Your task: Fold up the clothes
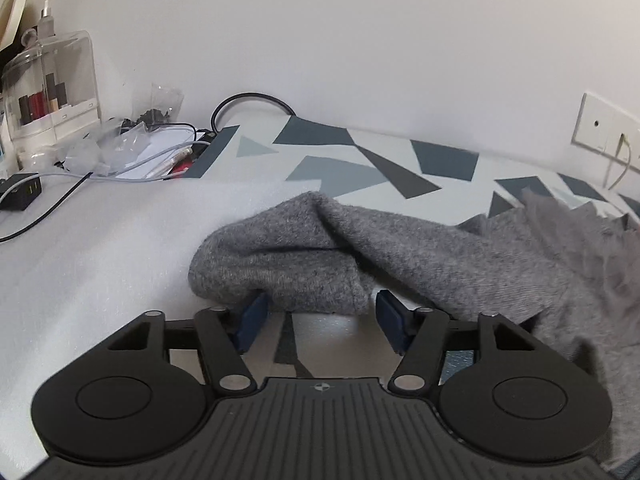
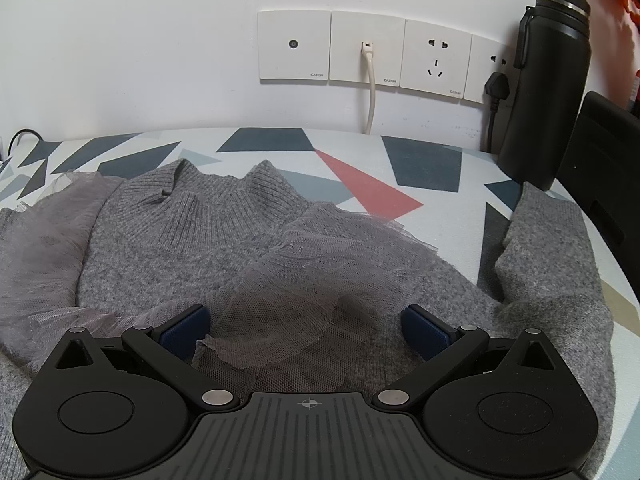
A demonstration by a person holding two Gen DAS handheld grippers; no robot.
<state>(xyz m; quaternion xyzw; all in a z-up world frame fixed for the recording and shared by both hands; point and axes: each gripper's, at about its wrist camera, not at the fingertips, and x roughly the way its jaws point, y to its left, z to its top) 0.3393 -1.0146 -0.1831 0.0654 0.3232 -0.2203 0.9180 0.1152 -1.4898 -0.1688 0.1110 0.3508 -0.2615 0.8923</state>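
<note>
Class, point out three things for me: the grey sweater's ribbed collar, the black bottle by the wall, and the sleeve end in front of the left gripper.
ribbed collar (image 2: 224, 196): right wrist view, front ribbing.
black bottle (image 2: 544, 92): right wrist view, mid body.
sleeve end (image 1: 280, 276): left wrist view, folded cuff.

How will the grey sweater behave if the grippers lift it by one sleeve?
The grey sweater will probably hang limp: its sleeve already lies bunched in soft folds. The fuzzy knit should grip the pads rather than slip. The mesh ruffle looks thin and may snag.
</note>
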